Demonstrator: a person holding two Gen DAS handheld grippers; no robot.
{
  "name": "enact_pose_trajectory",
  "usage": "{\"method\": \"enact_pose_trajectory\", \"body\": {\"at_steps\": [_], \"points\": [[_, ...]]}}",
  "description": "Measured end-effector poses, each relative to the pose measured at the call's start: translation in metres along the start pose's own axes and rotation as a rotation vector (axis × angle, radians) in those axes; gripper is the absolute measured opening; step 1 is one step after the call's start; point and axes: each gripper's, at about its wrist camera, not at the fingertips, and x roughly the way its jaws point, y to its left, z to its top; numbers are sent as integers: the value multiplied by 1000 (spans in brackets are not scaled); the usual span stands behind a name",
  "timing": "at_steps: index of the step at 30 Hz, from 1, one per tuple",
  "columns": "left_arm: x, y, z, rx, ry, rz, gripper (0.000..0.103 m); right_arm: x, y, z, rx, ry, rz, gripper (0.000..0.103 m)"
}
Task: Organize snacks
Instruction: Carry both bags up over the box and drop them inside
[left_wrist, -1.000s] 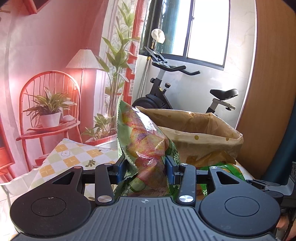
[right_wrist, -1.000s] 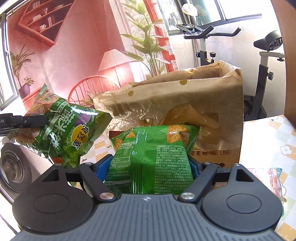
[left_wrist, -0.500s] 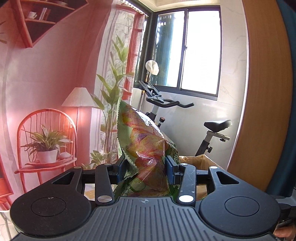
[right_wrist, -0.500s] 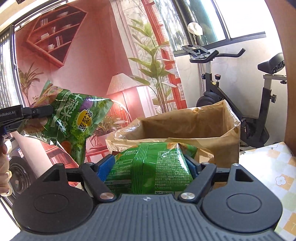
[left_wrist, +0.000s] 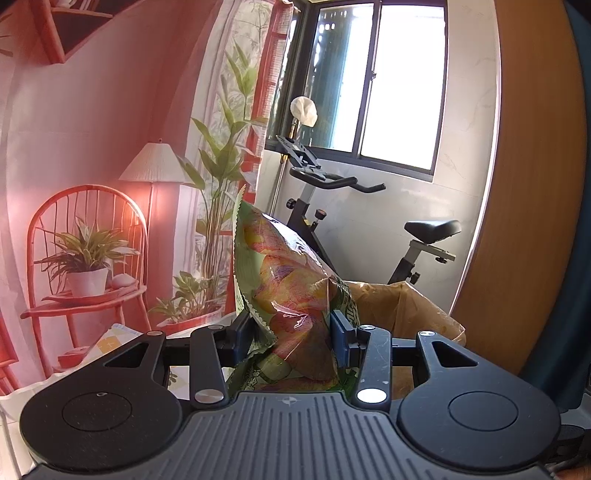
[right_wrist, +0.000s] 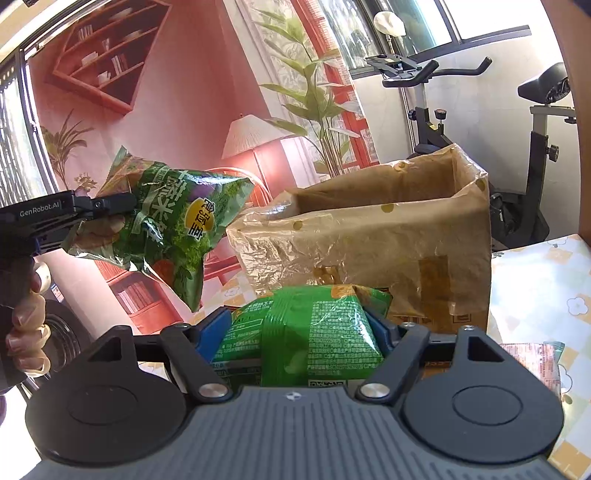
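Note:
My left gripper (left_wrist: 293, 332) is shut on a green vegetable-crisp bag (left_wrist: 291, 295) and holds it up in the air, left of the brown box. The same bag (right_wrist: 173, 229) and the left gripper (right_wrist: 107, 206) show at the left of the right wrist view. My right gripper (right_wrist: 299, 332) is shut on a bright green snack bag (right_wrist: 314, 328), held in front of the open brown cardboard box (right_wrist: 388, 236). The box rim (left_wrist: 402, 306) shows behind the left gripper.
The table has a checked flower cloth (right_wrist: 535, 280). A pinkish snack packet (right_wrist: 535, 362) lies on it at the right. An exercise bike (left_wrist: 354, 221) stands behind the box. A wooden panel (left_wrist: 535, 184) is at the right.
Both grippers rose with their bags, then came down a little. The box has come back into the left wrist view and sits higher in the right wrist view.

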Motion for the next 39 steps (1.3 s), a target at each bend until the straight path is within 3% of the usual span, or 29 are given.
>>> {"method": "enact_pose_trajectory", "body": {"at_steps": [10, 17, 22, 27, 31, 35, 37, 39], "points": [[-8, -1, 20, 6, -57, 4, 46, -25, 16, 50, -71, -164, 36, 77], [17, -8, 31, 2, -51, -5, 46, -10, 4, 86, -148, -242, -23, 77], [53, -20, 44, 37, -45, 7, 46, 34, -22, 109, -193, -233, -101, 77], [100, -37, 54, 81, -9, 28, 46, 87, -49, 121, -214, -167, -193, 77], [141, -46, 53, 107, 69, 44, 47, 115, -62, 122, -204, -96, -231, 77], [169, -43, 46, 77, 152, 15, 48, 127, -70, 121, -181, -48, -244, 80], [173, -39, 44, 53, 173, 22, 57, 127, -73, 121, -165, -46, -244, 81], [173, -36, 42, 53, 182, 40, 65, 124, -76, 123, -142, -42, -230, 88]]}}
